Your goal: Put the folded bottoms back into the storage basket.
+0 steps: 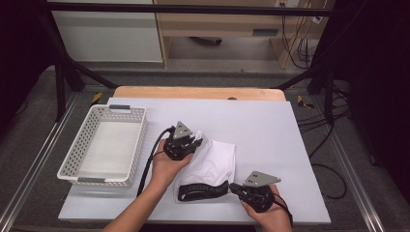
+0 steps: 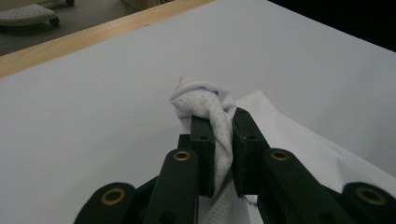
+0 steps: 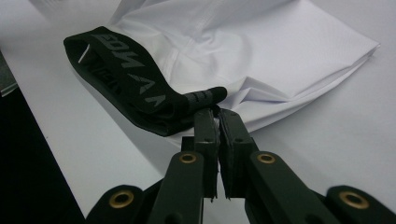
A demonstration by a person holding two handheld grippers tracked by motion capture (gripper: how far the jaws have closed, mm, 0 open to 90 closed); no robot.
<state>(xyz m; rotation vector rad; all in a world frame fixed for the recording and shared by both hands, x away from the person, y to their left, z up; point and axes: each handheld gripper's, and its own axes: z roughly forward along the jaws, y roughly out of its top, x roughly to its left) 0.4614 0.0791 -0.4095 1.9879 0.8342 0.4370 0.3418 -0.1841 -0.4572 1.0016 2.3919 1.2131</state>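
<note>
Both grippers are clamped on the white garment (image 1: 212,162): left gripper (image 1: 191,141) at 11 o'clock, cloth bunched; right gripper (image 1: 235,187) on the black waistband (image 1: 202,191) at 5 o'clock, lettering partly unreadable.

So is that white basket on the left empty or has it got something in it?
Empty. The high view shows the white basket with a bare floor inside, and the white garment lies outside it on the table.

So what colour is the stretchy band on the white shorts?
Black elastic waistband with grey lettering, clearest in the right gripper view.
</note>
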